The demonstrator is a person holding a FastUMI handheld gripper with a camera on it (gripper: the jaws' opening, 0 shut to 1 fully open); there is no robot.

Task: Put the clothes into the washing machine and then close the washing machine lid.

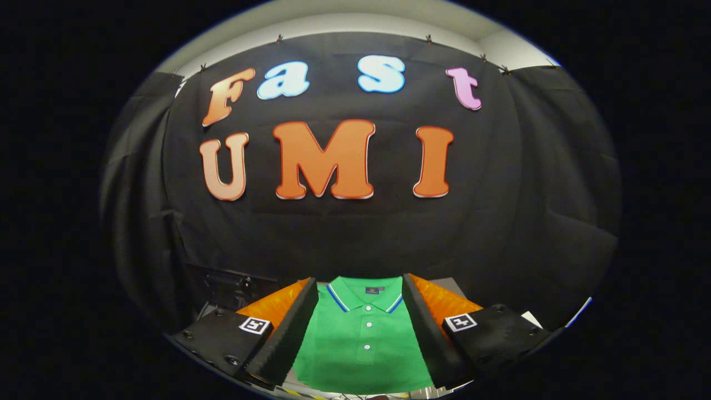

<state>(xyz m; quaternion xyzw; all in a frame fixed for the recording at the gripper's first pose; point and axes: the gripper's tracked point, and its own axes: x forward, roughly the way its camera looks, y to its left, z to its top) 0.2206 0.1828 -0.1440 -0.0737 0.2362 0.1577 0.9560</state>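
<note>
Gripper view: the gripper (360, 333) has its fingers spread wide, holding nothing. A folded green polo shirt (361, 347) lies flat on the tabletop (444, 286), seen between the fingers, collar toward the far edge.

Dim booth, evenly lit foreground, sharp centre, strong fisheye bending at edges
</note>
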